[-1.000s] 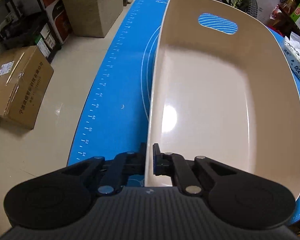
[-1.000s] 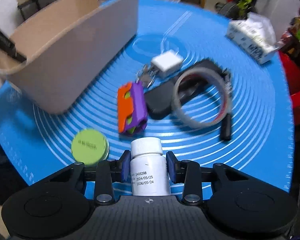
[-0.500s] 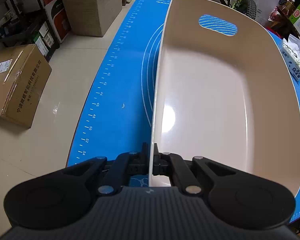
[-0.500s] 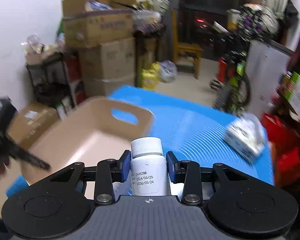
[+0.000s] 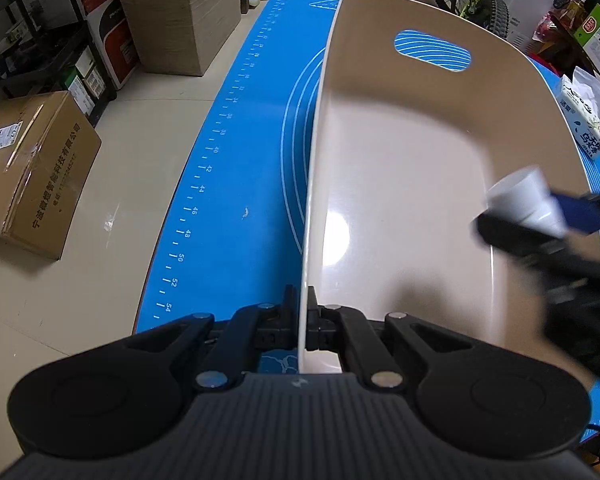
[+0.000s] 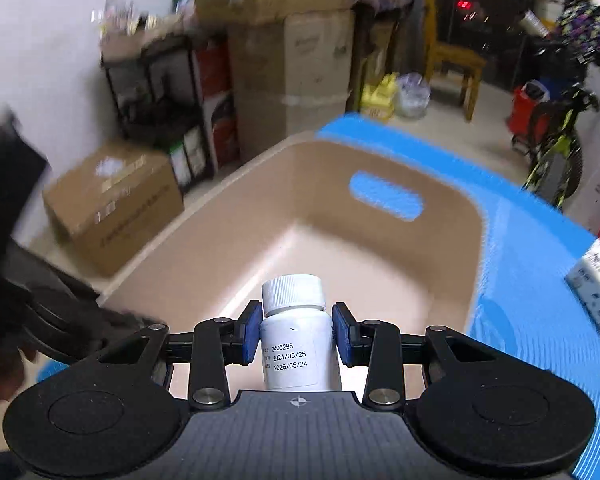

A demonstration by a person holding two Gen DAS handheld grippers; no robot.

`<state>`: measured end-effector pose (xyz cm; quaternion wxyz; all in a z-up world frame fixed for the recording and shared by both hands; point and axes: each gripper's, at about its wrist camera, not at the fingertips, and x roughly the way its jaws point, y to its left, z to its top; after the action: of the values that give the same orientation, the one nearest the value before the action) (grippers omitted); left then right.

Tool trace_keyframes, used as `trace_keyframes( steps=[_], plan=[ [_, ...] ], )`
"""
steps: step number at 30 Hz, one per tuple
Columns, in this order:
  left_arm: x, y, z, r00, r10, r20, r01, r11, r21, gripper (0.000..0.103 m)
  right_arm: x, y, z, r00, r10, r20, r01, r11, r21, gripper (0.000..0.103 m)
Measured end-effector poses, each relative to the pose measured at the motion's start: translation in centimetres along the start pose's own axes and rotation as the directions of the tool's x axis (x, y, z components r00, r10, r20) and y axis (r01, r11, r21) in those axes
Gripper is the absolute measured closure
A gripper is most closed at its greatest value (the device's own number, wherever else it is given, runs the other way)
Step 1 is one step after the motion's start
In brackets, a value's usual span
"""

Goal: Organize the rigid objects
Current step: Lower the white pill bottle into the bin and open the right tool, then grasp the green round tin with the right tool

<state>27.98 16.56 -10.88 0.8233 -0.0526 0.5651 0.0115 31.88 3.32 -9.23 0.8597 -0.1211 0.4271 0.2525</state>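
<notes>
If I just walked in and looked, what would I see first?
Probably the big beige bin on the blue mat, with the left gripper pinching its near rim. Next, the white pill bottle with printed dates, clamped in the right gripper and hanging over the bin's open, bare inside. Behind them, cardboard boxes crowd the floor.

The right tongs (image 6: 295, 334) now carry the white bottle (image 6: 294, 344) above the open beige bin (image 6: 380, 264), away from the bench clutter where they were a second ago. In the left wrist view, the bottle (image 5: 526, 200) now enters at the right, blurred, seemingly just inside the bin's (image 5: 400, 184) right wall.
</notes>
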Motion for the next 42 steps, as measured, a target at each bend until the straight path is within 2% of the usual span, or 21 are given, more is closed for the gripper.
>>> trace_keyframes(
  steps=[5, 6, 8, 10, 11, 12, 14, 19, 23, 27, 31, 34, 37, 42],
  plan=[
    [0.1, -0.1, 0.0, 1.000, 0.002, 0.000, -0.002, 1.000, 0.001, 0.100, 2.6, 0.9, -0.5, 0.992, -0.006, -0.126, 0.004, 1.000, -0.010, 0.057],
    [0.1, -0.1, -0.1, 1.000, 0.003, 0.001, -0.003, 1.000, 0.002, 0.100, 3.1, 1.2, -0.6, 0.990, -0.016, -0.140, 0.014, 1.000, -0.015, 0.052],
    [0.1, -0.1, -0.1, 1.000, 0.004, 0.000, -0.004, 1.000, 0.003, 0.100, 3.1, 1.3, -1.0, 0.990, -0.021, -0.138, 0.018, 1.000, -0.023, 0.051],
    [0.0, 0.0, -0.1, 1.000, 0.004, 0.000, -0.004, 1.000, 0.001, 0.099, 2.3, 1.2, -1.1, 0.995, 0.000, -0.103, -0.001, 1.000, -0.015, 0.051],
    [0.0, 0.0, -0.1, 1.000, 0.001, 0.000, -0.001, 1.000, 0.000, 0.099, 2.0, 1.0, -1.1, 0.997, 0.010, -0.080, -0.011, 1.000, -0.011, 0.046],
    [0.0, 0.0, -0.1, 1.000, 0.000, 0.000, 0.000, 1.000, -0.001, 0.099, 1.1, 0.7, -1.0, 0.999, 0.012, -0.050, -0.013, 1.000, -0.005, 0.033],
    [0.0, 0.1, -0.1, 1.000, -0.001, 0.000, 0.001, 1.000, -0.001, 0.099, -0.8, 0.0, -1.1, 1.000, 0.006, 0.021, -0.006, 1.000, 0.011, 0.021],
    [0.0, 0.1, -0.1, 1.000, -0.001, 0.001, 0.001, 1.000, -0.002, 0.099, -5.6, -2.5, -2.1, 0.990, -0.037, 0.134, 0.025, 0.996, 0.090, 0.015],
    [0.0, 0.1, 0.0, 1.000, -0.004, 0.001, 0.004, 1.000, -0.006, 0.099, -8.6, -5.1, -4.0, 0.983, -0.093, 0.161, 0.064, 0.981, 0.181, 0.012],
    [0.0, 0.2, -0.1, 1.000, -0.003, 0.002, 0.003, 1.000, -0.006, 0.099, -10.1, -7.7, -6.6, 0.983, -0.148, 0.113, 0.117, 0.963, 0.242, 0.009],
    [0.0, 0.2, -0.1, 1.000, -0.005, 0.002, 0.005, 1.000, -0.006, 0.099, -9.4, -8.9, -10.3, 0.984, -0.177, 0.019, 0.165, 0.946, 0.277, 0.009],
    [0.0, 0.3, -0.1, 1.000, -0.009, 0.003, 0.009, 1.000, -0.011, 0.099, -7.8, -9.5, -13.1, 0.986, -0.161, -0.048, 0.167, 0.926, 0.338, 0.009],
    [0.0, 0.3, -0.1, 1.000, -0.011, 0.003, 0.011, 1.000, -0.011, 0.099, -6.1, -9.1, -15.5, 0.979, -0.175, -0.101, 0.198, 0.929, 0.313, 0.009],
    [0.0, 0.3, -0.1, 1.000, -0.011, 0.003, 0.011, 1.000, -0.011, 0.099, -3.7, -8.3, -17.7, 0.980, -0.132, -0.147, 0.173, 0.932, 0.318, 0.009]
  ],
)
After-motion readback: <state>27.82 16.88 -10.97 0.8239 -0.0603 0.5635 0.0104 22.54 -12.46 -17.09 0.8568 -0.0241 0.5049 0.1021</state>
